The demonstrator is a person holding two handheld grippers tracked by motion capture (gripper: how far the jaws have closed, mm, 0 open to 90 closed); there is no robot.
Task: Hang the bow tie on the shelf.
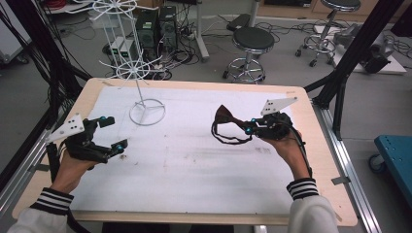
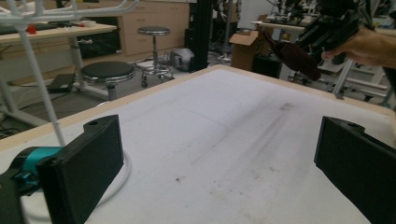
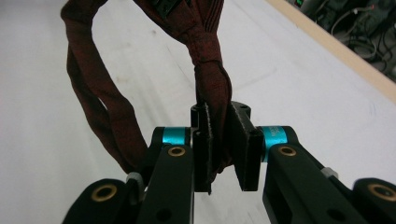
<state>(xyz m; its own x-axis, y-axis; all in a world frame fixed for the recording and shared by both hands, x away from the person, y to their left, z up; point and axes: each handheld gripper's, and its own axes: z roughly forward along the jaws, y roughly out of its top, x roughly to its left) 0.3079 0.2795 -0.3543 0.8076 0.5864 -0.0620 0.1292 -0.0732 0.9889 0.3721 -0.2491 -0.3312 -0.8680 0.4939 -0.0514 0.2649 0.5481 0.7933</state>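
A dark red bow tie with a thin strap hangs above the table's right half, and my right gripper is shut on it. In the right gripper view the jaws pinch the bow tie's knot, while the strap loops down to the left. My left gripper hovers over the left side of the table, open with nothing between its pads. In the left gripper view the bow tie appears far off at upper right. A white wire rack stands at the back left on a ring base.
A white mat covers the wooden table. The rack's pole rises close to my left gripper's left jaw. Stools, cables and computer cases sit on the floor beyond the far edge.
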